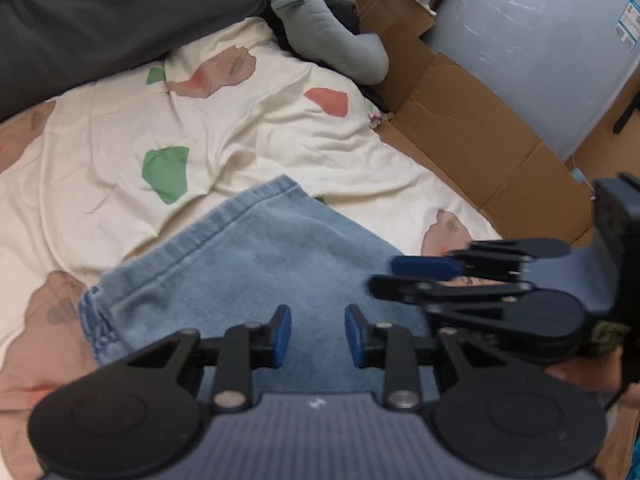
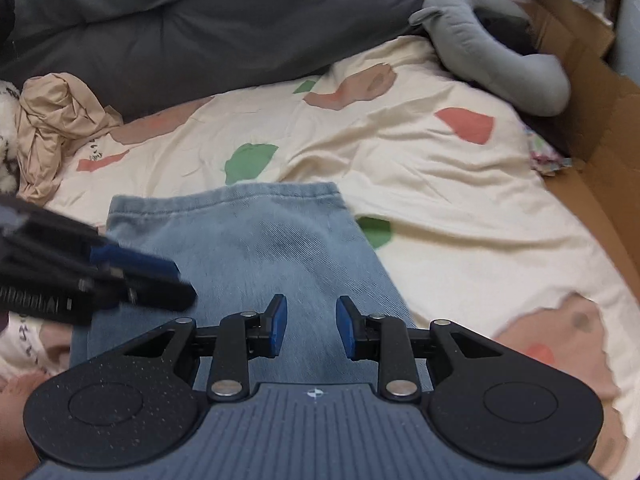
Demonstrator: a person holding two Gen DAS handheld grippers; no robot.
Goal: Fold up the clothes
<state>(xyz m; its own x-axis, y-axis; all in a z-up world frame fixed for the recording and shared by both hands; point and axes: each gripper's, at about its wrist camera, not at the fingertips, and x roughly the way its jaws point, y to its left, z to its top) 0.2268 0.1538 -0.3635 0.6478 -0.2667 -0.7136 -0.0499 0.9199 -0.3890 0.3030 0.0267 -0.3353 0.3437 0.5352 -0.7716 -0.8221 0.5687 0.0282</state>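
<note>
Light blue folded jeans (image 1: 248, 260) (image 2: 256, 240) lie flat on a cream bedsheet (image 1: 280, 132) (image 2: 420, 168) with green, red and pink patches. My left gripper (image 1: 318, 320) hovers over the near part of the denim, its blue pads apart with nothing between them. My right gripper (image 2: 312, 308) hangs beside it over the same cloth, likewise open and empty. Each gripper shows in the other's view, the right gripper (image 1: 384, 276) coming in from the right edge and the left gripper (image 2: 180, 280) from the left, both blurred.
A dark grey duvet (image 1: 100, 20) (image 2: 200, 20) lies along the back. A grey plush toy (image 1: 332, 32) (image 2: 492, 52) and flattened cardboard (image 1: 460, 120) border the right side. A crumpled beige garment (image 2: 52, 120) sits at the far left.
</note>
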